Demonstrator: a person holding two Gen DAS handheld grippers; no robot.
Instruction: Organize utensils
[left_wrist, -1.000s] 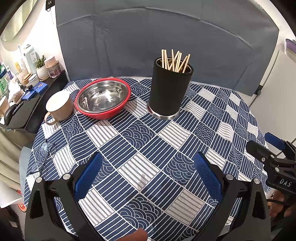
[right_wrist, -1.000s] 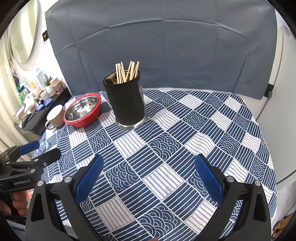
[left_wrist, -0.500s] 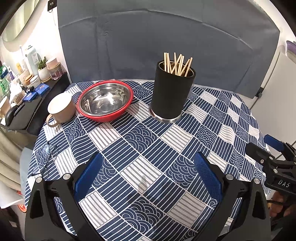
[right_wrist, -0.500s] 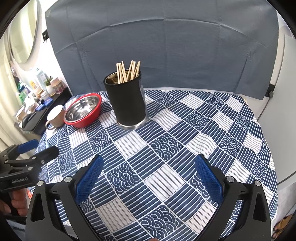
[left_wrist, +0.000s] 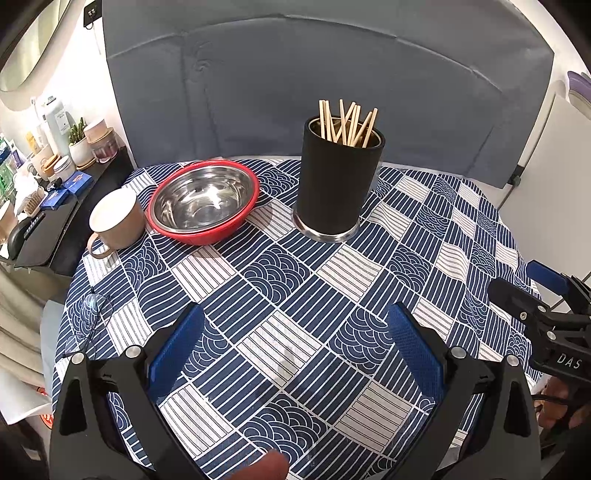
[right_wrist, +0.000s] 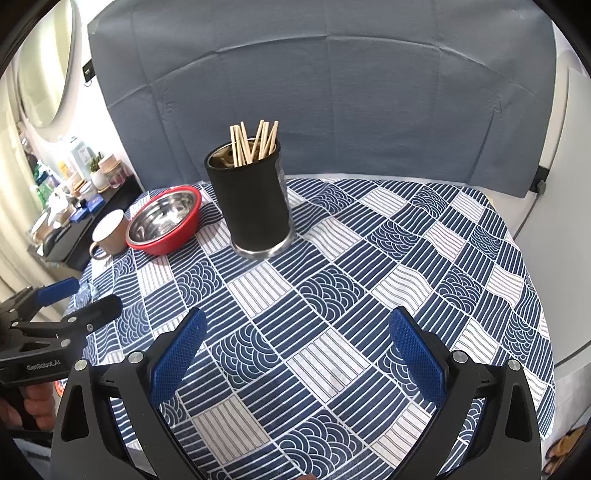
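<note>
- Both my tongs, the left tongs (left_wrist: 293, 347) and the right tongs (right_wrist: 293, 349), gape wide and hold nothing.
- Wooden chopsticks (left_wrist: 347, 123) stand loosely in a black holder (left_wrist: 340, 184) at twelve o'clock on the tabletop (left_wrist: 424, 236).
- I judge them light, stiff and thin; I would pinch their exposed tops.
- The holder looks weighty.
</note>
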